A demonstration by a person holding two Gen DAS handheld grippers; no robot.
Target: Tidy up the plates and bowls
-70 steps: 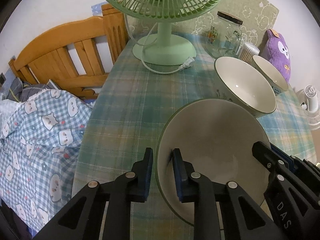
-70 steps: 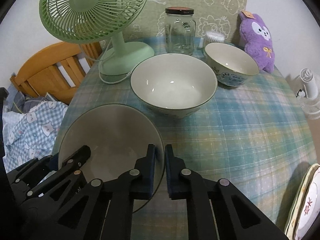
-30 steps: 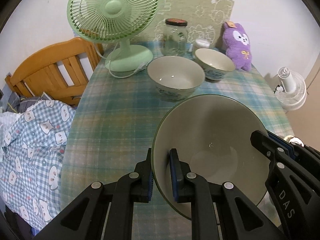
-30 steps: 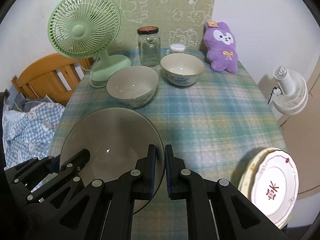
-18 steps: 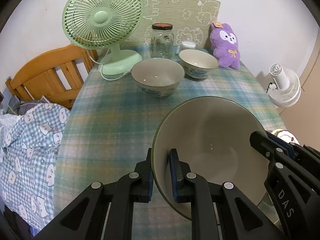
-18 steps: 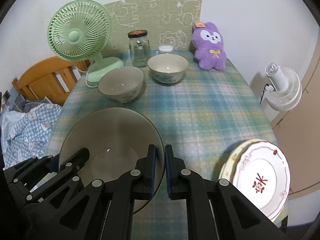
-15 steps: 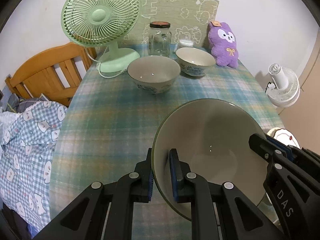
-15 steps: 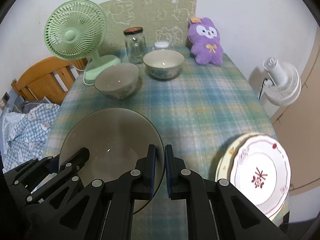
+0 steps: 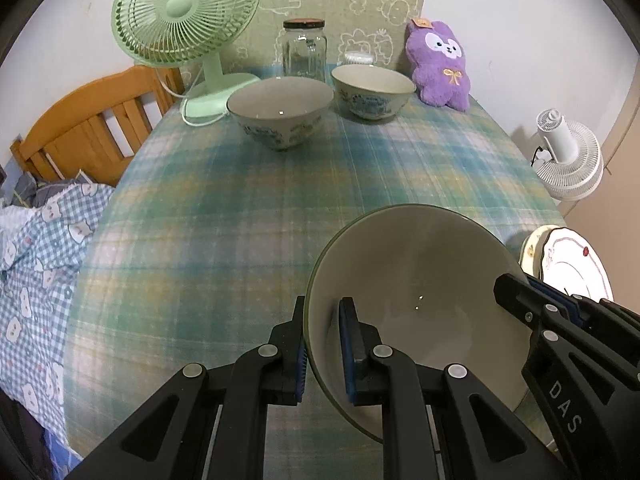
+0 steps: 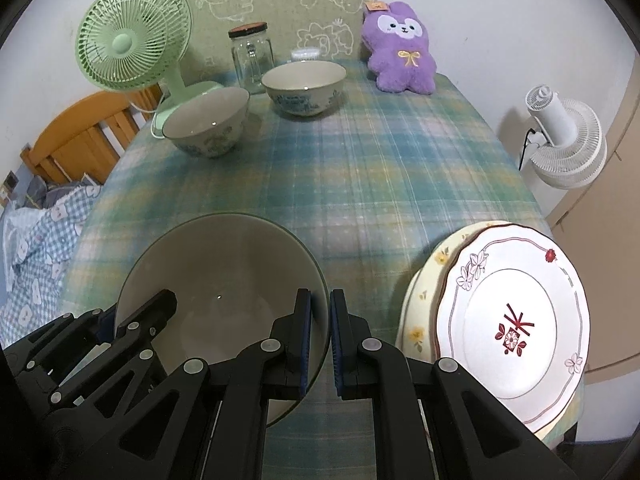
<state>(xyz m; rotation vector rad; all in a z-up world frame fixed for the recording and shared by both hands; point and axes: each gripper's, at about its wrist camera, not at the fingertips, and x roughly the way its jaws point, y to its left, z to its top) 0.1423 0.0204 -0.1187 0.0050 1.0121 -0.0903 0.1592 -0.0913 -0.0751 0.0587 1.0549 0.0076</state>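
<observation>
Both tools carry one big bowl (image 9: 420, 280) above the near end of the bench (image 9: 240, 200): the left hand-held gripper (image 9: 323, 348) is clamped on its left rim, the right hand-held gripper (image 10: 320, 344) on its right rim, beside stacked plates (image 10: 512, 320), with two smaller bowls (image 10: 206, 122) far back

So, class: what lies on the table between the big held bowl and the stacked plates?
Nothing: in the right wrist view only bare plaid tablecloth separates the big bowl from the plates.
</observation>
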